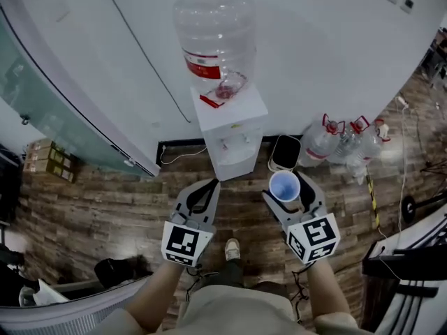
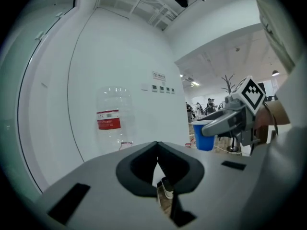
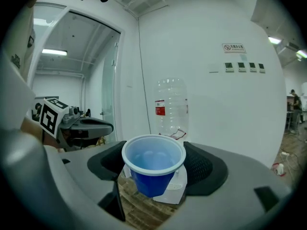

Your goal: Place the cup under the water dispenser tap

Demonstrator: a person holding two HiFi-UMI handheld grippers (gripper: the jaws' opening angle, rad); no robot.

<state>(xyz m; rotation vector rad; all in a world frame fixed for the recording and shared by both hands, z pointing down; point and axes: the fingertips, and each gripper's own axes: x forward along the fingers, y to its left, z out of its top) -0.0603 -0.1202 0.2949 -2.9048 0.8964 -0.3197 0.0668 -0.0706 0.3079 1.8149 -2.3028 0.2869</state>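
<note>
A white water dispenser (image 1: pixel 234 135) stands against the curved wall, with a clear bottle (image 1: pixel 213 37) on top and its taps (image 1: pixel 235 142) on the front. My right gripper (image 1: pixel 288 189) is shut on a blue cup (image 1: pixel 285 185) and holds it upright, a little short of the dispenser and to its right. In the right gripper view the cup (image 3: pixel 153 164) sits between the jaws, with the bottle (image 3: pixel 171 107) behind it. My left gripper (image 1: pixel 209 187) is shut and holds nothing, just in front of the dispenser's base. Its tips meet in the left gripper view (image 2: pixel 158 158).
Several empty water bottles (image 1: pixel 342 142) lie on the wooden floor to the right of the dispenser, next to a small bin (image 1: pixel 285 152). Cardboard boxes (image 1: pixel 49 160) and a glass partition (image 1: pixel 42 82) are at the left. The person's shoe (image 1: pixel 232 248) is below.
</note>
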